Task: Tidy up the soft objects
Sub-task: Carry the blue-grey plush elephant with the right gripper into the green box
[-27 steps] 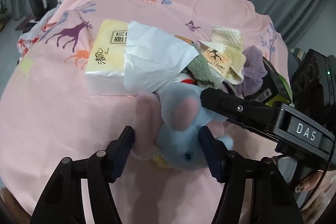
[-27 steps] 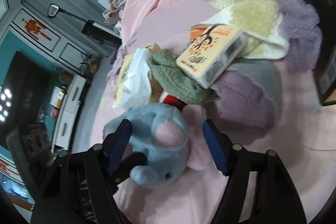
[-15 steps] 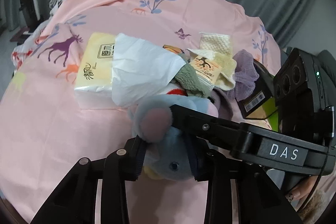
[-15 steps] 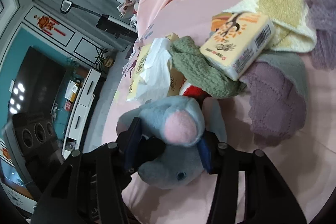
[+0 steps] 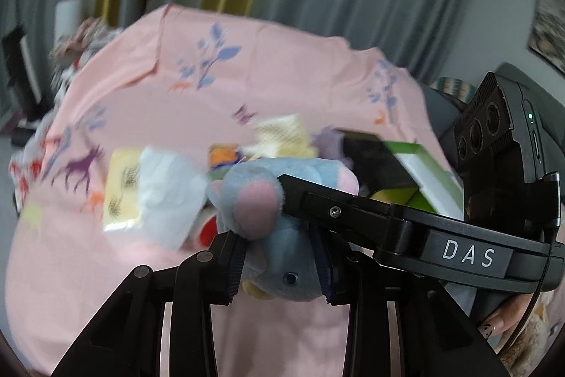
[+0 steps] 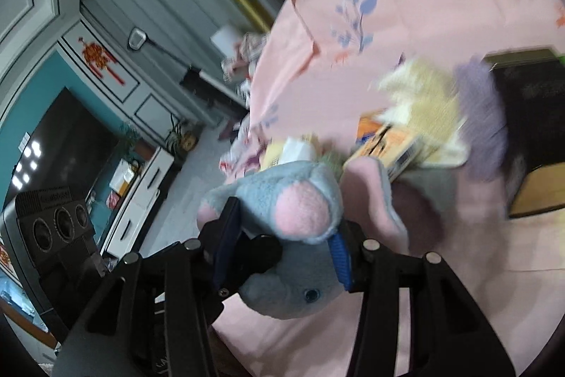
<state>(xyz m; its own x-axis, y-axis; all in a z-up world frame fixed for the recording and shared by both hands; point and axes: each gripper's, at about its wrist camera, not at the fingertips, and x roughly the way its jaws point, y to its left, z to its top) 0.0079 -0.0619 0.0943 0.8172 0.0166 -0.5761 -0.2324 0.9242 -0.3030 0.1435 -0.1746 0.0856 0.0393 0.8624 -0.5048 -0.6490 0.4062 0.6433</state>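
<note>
Pink sheeting printed with deer and leafy sprigs (image 5: 282, 69) covers the surface beneath me, and grey curtains hang behind it. Nearest to me, my left gripper (image 5: 280, 262) has its jaws pinched on the head of the plush elephant (image 5: 282, 257), one pad on each side of the blue face. My right gripper (image 6: 282, 253) has its jaws pressed on the same toy (image 6: 293, 257), and its long black finger crosses in front of the left view, against the toy's pink ear. The elephant sits between both pairs of jaws, apparently lifted clear of the sheet, its eye toward me. Just behind it lies a blurred heap: a white tissue (image 5: 169, 193) over a yellow tissue pack (image 5: 122, 189), an orange-printed small pack (image 6: 392, 143), cream knitted cloth (image 6: 423, 98) and a purple fluffy piece (image 6: 483, 122). To the right of that stands a dark box with green edges (image 5: 413, 175). Farther off, the right view shows a teal wall, a dark screen (image 6: 63, 143) and a white cabinet (image 6: 141, 196).
</note>
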